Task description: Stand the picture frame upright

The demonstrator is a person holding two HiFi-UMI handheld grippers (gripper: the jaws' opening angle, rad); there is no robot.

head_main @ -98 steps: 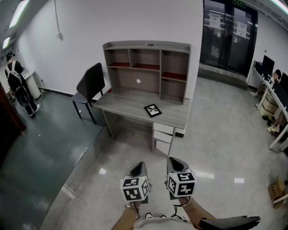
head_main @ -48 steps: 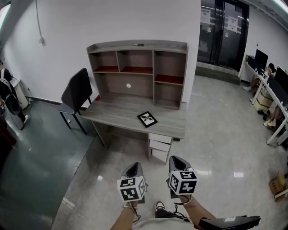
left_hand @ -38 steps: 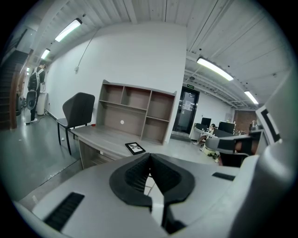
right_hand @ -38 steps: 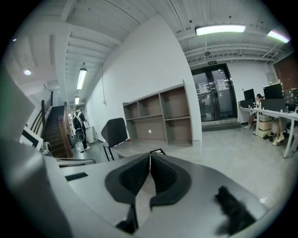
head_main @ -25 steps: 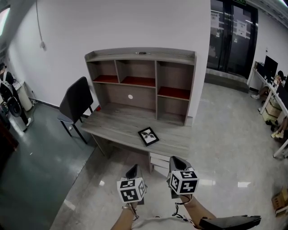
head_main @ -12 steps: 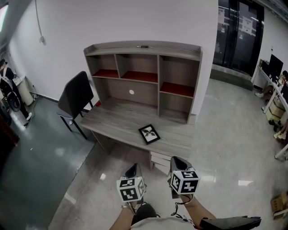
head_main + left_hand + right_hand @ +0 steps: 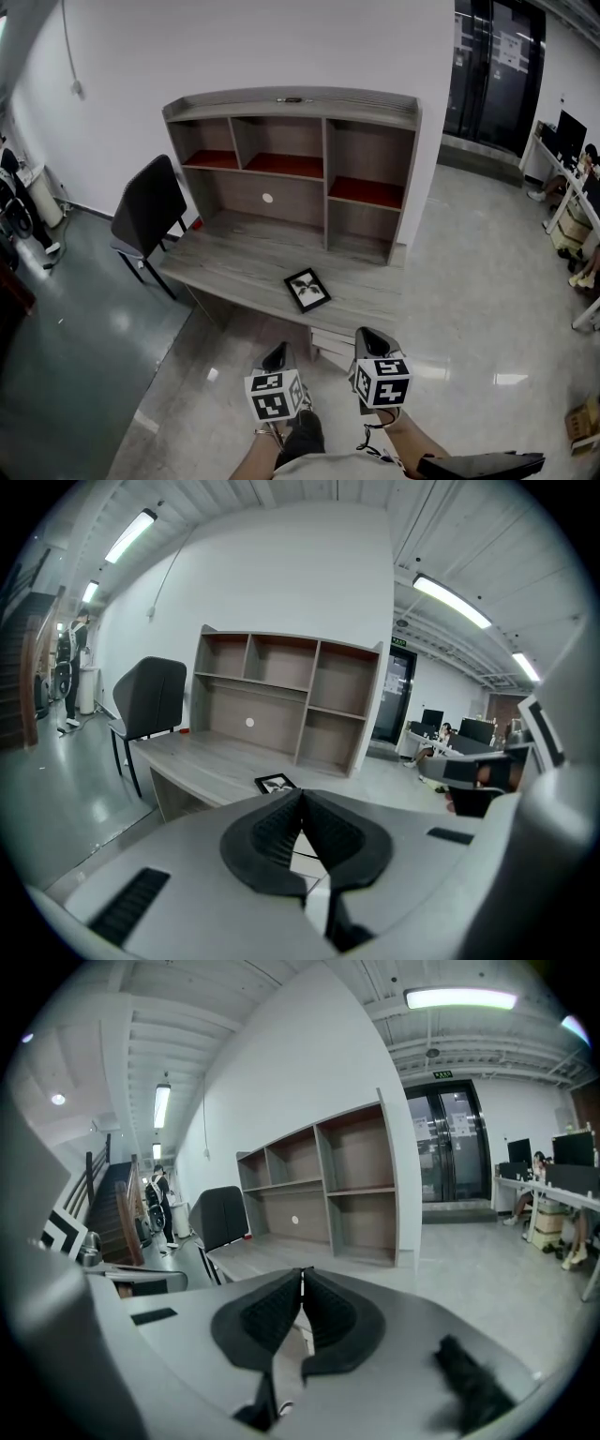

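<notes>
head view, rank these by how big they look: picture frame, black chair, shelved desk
1. shelved desk, clearly the largest
2. black chair
3. picture frame, the smallest, lying flat on the desk

They sit at similar range, so the order looks safe.

White wall (image 7: 281,47); grey desk (image 7: 234,258) with hutch (image 7: 281,202), black chair (image 7: 145,202) at one end; glossy floor (image 7: 469,300); glass doors (image 7: 487,75); strip lights (image 7: 450,600) overhead

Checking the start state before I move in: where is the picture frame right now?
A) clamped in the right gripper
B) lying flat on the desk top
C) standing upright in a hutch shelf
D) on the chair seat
B: the head view shows the picture frame lying flat, face up, on the desk, near its front edge.
</notes>
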